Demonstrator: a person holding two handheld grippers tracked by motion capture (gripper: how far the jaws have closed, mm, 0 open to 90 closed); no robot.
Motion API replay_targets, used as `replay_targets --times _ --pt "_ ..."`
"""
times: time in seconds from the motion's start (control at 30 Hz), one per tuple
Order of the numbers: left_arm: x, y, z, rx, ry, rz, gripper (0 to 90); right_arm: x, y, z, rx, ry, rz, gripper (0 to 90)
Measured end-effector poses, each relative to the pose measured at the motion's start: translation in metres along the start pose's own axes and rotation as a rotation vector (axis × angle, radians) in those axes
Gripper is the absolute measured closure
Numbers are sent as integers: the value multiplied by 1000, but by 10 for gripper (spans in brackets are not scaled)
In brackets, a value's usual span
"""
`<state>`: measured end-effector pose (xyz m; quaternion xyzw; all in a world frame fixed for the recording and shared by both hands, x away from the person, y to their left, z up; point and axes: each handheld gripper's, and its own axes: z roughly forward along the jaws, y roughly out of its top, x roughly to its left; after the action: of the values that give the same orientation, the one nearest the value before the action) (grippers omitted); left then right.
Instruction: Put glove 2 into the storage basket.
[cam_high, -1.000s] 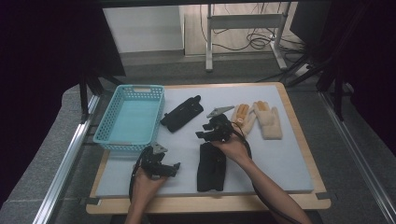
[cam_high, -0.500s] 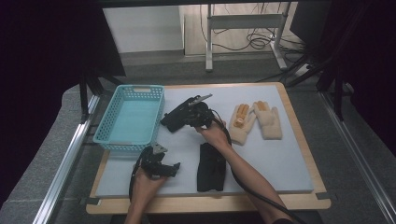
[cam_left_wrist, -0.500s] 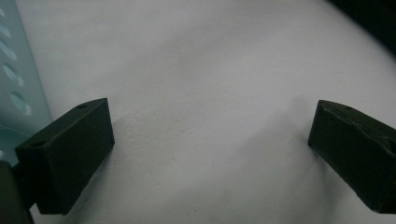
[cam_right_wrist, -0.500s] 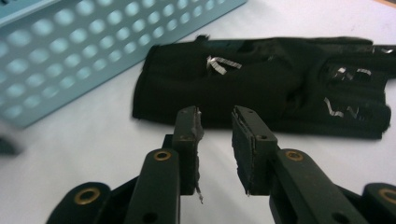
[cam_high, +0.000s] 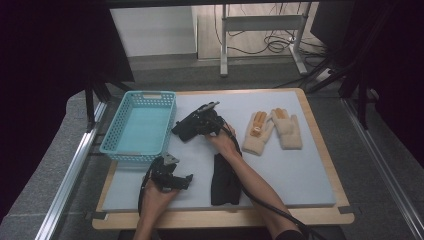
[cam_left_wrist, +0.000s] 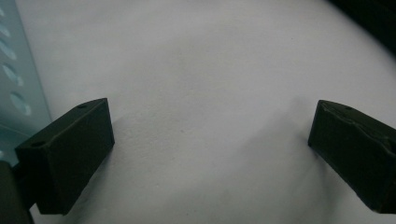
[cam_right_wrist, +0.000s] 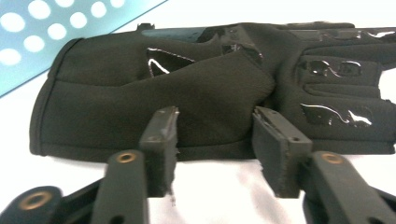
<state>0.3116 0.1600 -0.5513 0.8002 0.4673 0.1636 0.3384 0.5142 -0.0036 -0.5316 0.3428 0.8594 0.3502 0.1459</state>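
Note:
A black glove (cam_high: 181, 131) (cam_right_wrist: 140, 88) lies flat on the grey mat (cam_high: 300, 170), just right of the turquoise basket (cam_high: 137, 125). My right gripper (cam_high: 199, 121) (cam_right_wrist: 215, 126) is low at its near edge. The jaws stand partly apart and have just been opening, with the glove's edge between the tips and no pad pressing it. A second black glove (cam_high: 225, 180) lies near the front, under the right forearm. My left gripper (cam_high: 182, 181) (cam_left_wrist: 205, 130) rests over bare mat at the front left, wide open and empty.
Two beige gloves (cam_high: 260, 132) (cam_high: 287, 127) lie side by side right of centre. The basket's perforated wall (cam_right_wrist: 51, 28) (cam_left_wrist: 14, 93) is close to both grippers. Bare mat spreads at the right and front right, and a wooden table rim (cam_high: 225, 217) frames it.
My right gripper has moved left from beside the beige gloves to the black glove next to the basket, and sunk towards it. The left gripper has stayed put.

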Motion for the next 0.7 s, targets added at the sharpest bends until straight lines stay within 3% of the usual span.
replay_targets --times 0.23,0.5,0.7 --pt "0 0 0 1 0 0 6 3 3 1 19 -60 -44 854" --pt "0 0 0 1 -1 -1 6 -1 4 -6 17 -20 -18 876" --pt "0 0 0 1 -2 -2 7 -3 1 -34 -15 36 -30 876"
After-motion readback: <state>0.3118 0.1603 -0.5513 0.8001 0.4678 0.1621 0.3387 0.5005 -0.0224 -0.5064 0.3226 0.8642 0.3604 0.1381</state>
